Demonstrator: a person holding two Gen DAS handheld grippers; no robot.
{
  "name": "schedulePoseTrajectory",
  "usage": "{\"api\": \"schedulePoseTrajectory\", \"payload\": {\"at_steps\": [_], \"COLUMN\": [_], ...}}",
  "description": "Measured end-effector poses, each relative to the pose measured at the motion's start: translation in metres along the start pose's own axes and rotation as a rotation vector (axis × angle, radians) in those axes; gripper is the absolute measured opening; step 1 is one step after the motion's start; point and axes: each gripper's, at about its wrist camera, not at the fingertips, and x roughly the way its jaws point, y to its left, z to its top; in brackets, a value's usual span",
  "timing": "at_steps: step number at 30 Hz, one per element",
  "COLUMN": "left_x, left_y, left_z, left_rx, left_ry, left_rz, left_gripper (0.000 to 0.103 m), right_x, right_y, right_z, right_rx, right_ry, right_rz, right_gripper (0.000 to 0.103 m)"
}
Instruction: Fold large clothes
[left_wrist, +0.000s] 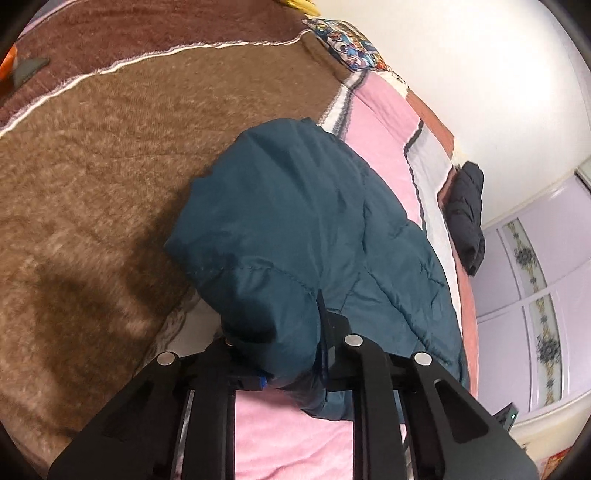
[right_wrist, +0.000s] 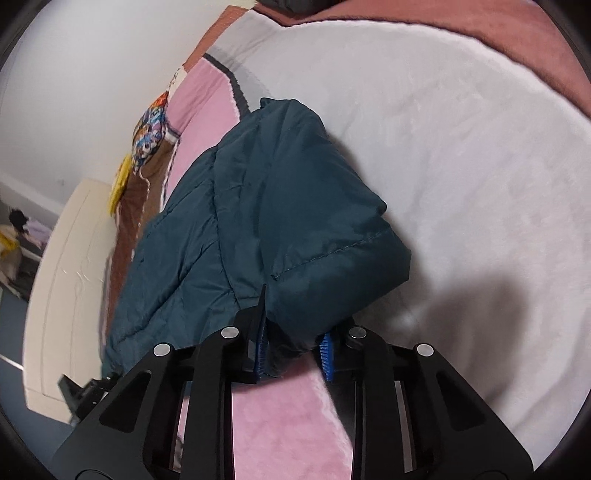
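Observation:
A teal quilted jacket (left_wrist: 306, 229) lies on the bed, folded into a long bundle; it also shows in the right wrist view (right_wrist: 266, 221). My left gripper (left_wrist: 277, 354) is shut on the near left corner of the jacket, the fabric bulging over its fingers. My right gripper (right_wrist: 295, 350) is shut on the near right corner, fabric pinched between its blue pads (right_wrist: 327, 354). Both corners are lifted slightly off the bed.
The bed carries a brown fuzzy blanket (left_wrist: 110, 166) on the left and a pink and white blanket (right_wrist: 461, 166). A dark garment (left_wrist: 467, 214) lies at the bed's far edge. A patterned pillow (left_wrist: 351, 44) is by the white wall. A cream footboard (right_wrist: 66, 277) is on the left.

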Motion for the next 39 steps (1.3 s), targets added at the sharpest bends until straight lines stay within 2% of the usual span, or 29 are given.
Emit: {"api": "schedulePoseTrajectory", "payload": {"at_steps": [7, 15, 22, 29, 35, 39], "left_x": [-0.029, -0.058, -0.067, -0.058, -0.053, -0.050], "left_y": [0.009, 0.037, 0.065, 0.063, 0.053, 0.054], "left_z": [-0.029, -0.071, -0.101, -0.114, -0.112, -0.113], "left_rx": [0.019, 0.010, -0.081, -0.094, -0.087, -0.127], "left_ry": [0.032, 0.058, 0.092, 0.090, 0.098, 0.096], "left_rz": [-0.017, -0.028, -0.026, 0.070, 0.145, 0.175], "left_gripper": [0.019, 0.019, 0.019, 0.024, 0.029, 0.035], "right_x": [-0.026, -0.060, -0.066, -0.053, -0.049, -0.046], "right_y": [-0.002, -0.011, -0.027, -0.031, -0.042, -0.044], "right_z": [-0.016, -0.061, -0.085, -0.086, -0.085, -0.081], "right_rx": [-0.032, -0.073, -0.070, -0.125, -0.115, -0.121], "right_ry": [0.022, 0.050, 0.092, 0.111, 0.143, 0.174], "right_rz": [-0.016, -0.045, -0.061, -0.094, -0.072, -0.077], "right_gripper": [0.023, 0.023, 0.024, 0.026, 0.028, 0.036]}}
